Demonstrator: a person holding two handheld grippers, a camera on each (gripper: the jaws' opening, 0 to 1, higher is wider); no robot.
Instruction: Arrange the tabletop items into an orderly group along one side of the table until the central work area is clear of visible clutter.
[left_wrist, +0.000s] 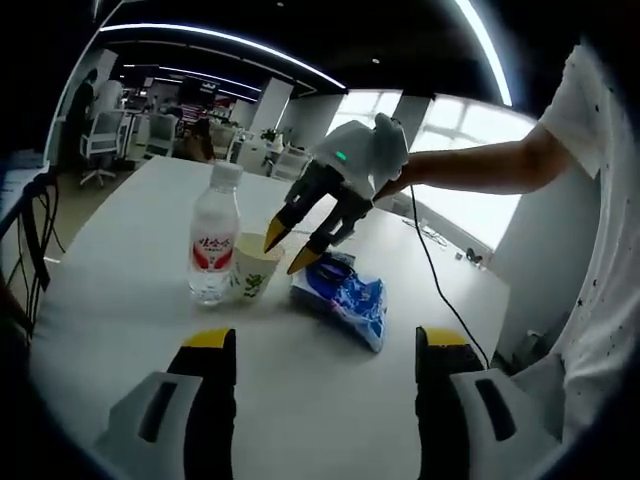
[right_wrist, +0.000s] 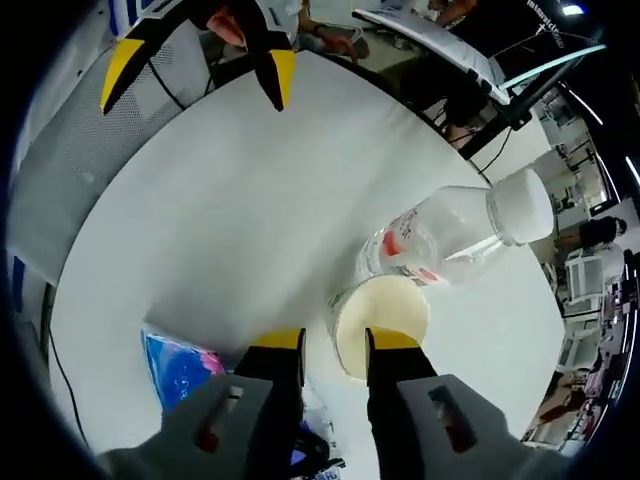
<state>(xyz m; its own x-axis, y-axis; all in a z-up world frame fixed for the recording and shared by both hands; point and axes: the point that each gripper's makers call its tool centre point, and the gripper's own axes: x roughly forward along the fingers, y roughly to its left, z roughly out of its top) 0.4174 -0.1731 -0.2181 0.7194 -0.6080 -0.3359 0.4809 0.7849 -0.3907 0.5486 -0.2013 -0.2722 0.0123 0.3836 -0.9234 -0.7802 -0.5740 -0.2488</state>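
The right gripper hangs over the rim of the cream paper cup, its yellow-tipped jaws a narrow gap apart and holding nothing. In the right gripper view its own jaws straddle the cup's near edge, though whether they touch it I cannot tell. The left gripper waits low over the white tabletop, well short of the cup, jaws spread wide and empty.

Touching or just beside the cup, on the side away from the person's arm, stands a clear plastic water bottle with a white cap and red label. Just beside the cup on the arm's side lies a crinkled blue snack packet.

Judged from this, the three items are already gathered close together, but they sit out on the open tabletop instead of along an edge. Shifting the group to one side looks to remain, likely starting with the cup.
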